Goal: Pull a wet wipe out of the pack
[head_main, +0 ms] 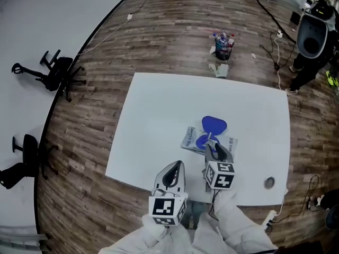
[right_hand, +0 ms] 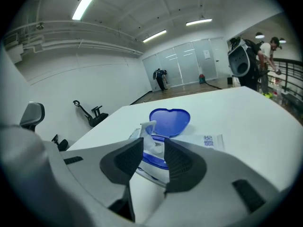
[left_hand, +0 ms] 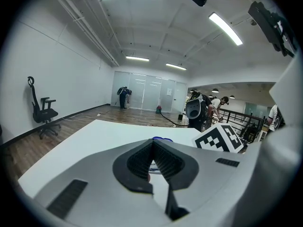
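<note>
The wet wipe pack (head_main: 190,137) lies flat on the white table (head_main: 153,115), its blue lid (head_main: 214,124) flipped open toward the far side. A tuft of white wipe (right_hand: 147,128) sticks up from the opening in front of the lid (right_hand: 169,122). My right gripper (head_main: 214,151) hangs just over the pack's near end. Its jaws (right_hand: 154,148) stand open on either side of the tuft, without pressing it. My left gripper (head_main: 177,166) hovers to the left near the table's front edge, shut and empty (left_hand: 153,144). It points at the pack's blue edge (left_hand: 162,139).
A small round grommet (head_main: 269,182) sits in the table near its front right corner. On the floor beyond the table stand a bucket of bottles (head_main: 223,45) and a cloth. Office chairs (head_main: 55,73) lie at the left, and cables and a person at the far right.
</note>
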Tool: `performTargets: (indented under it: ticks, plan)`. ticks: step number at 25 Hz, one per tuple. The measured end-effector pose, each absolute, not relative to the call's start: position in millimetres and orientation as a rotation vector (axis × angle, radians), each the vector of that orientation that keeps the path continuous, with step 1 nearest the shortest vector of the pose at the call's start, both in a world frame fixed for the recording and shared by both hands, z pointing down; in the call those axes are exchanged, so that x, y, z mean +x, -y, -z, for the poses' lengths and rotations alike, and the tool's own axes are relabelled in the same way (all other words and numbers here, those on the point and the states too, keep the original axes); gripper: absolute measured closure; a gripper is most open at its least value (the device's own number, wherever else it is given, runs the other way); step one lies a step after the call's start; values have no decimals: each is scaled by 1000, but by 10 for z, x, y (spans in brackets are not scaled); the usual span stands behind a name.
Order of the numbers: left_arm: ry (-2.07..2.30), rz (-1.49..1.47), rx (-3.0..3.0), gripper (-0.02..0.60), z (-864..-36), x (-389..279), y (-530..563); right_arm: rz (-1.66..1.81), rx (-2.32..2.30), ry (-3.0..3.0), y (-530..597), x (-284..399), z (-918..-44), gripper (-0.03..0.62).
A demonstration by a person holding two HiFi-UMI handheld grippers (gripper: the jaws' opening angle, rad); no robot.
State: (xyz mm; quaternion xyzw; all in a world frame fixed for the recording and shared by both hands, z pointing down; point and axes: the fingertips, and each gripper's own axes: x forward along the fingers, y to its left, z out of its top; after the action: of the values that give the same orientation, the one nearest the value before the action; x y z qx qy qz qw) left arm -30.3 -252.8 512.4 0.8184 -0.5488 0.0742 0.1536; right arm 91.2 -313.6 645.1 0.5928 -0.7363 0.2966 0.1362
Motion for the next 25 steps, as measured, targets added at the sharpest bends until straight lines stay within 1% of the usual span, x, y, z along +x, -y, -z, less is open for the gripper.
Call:
performTargets:
  ticks: [25]
  plan:
    - [1586, -212, 2302, 581, -5215, -411, 2630, -896, 1703, 2051, 3222, 912, -6612, 473]
